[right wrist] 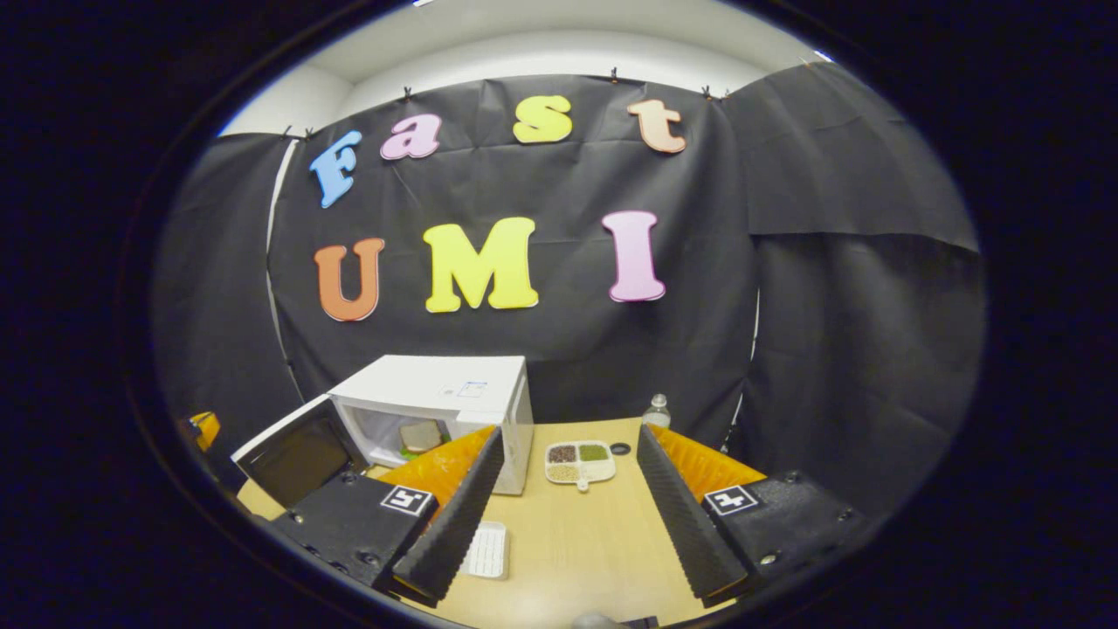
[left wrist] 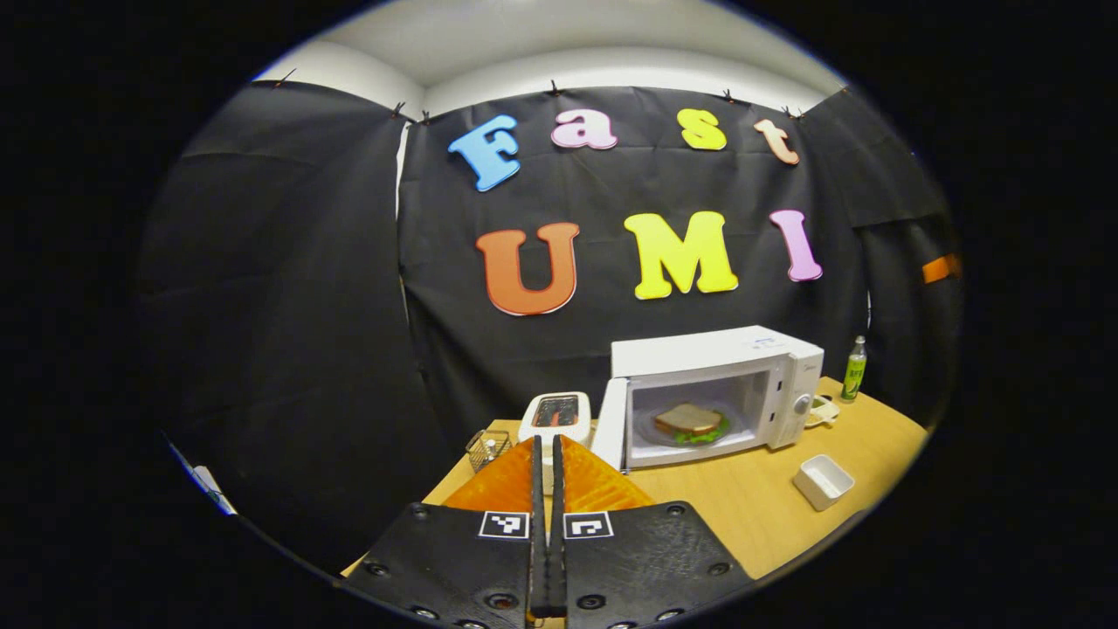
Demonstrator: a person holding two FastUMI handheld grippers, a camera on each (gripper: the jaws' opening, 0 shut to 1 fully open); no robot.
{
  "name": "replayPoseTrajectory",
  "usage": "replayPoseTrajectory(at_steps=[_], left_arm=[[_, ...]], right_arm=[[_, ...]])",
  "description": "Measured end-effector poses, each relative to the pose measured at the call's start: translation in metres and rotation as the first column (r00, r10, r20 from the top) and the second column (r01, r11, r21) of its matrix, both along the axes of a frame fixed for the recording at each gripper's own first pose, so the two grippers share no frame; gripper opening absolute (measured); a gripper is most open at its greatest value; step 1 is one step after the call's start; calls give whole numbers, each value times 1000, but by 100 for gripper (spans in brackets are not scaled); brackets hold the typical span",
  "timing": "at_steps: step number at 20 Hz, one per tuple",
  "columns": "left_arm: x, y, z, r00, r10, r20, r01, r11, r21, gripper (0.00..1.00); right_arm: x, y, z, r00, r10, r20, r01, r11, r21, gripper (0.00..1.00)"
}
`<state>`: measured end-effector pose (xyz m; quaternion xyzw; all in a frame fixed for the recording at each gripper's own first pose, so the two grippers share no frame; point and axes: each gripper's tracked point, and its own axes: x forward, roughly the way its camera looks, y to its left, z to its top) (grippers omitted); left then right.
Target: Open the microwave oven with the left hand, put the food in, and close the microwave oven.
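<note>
left gripper view, bottom centre: left gripper [left wrist: 547, 454] with fingers pressed together, nothing between them, raised above the near edge of the wooden table [left wrist: 742, 515]. just past the tips, a white toaster [left wrist: 555, 415] with a small wire basket [left wrist: 487, 447] to its left. right of centre, the white microwave [left wrist: 725, 384] with door [left wrist: 610, 424] swung wide to the left; inside, on the turntable, the sandwich [left wrist: 690, 422] with green leaves under it. lower right, a small white tray [left wrist: 823, 480]; farther back, a green bottle [left wrist: 854, 369].

right gripper view, bottom: right gripper [right wrist: 568, 489] spread wide, holding nothing, over the table [right wrist: 576, 559]. between the fingers, a white ridged tray [right wrist: 487, 550], then a divided dish [right wrist: 578, 461] of grains. left of centre, the microwave [right wrist: 454, 393], door [right wrist: 299, 452] open, sandwich [right wrist: 422, 434] within.
</note>
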<state>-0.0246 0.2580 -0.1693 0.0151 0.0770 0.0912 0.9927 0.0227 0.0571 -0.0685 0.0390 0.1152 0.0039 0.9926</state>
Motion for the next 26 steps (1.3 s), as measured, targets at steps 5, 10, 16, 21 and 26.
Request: replayPoseTrajectory(at_steps=[5,10,16,21,26], left_arm=[[14,28,-69,999,-25,-35,23,999,-48,0],[15,22,-111,993,-57,-104,49,996,-81,0],[12,-9,-110,990,-112,-82,107,992,-73,0],[15,-58,-105,976,-209,-59,204,976,-73,0],[23,-115,-95,945,-325,-42,322,945,-62,0]], right_arm=[[-15,7,4,999,-31,-38,31,1000,0,98],[-18,10,8,997,-50,-58,47,998,-45,98],[-23,24,7,997,-30,-77,29,1000,-9,98],[-31,28,13,996,-26,-89,29,999,36,98],[-38,18,21,996,-50,-78,50,999,10,98]])
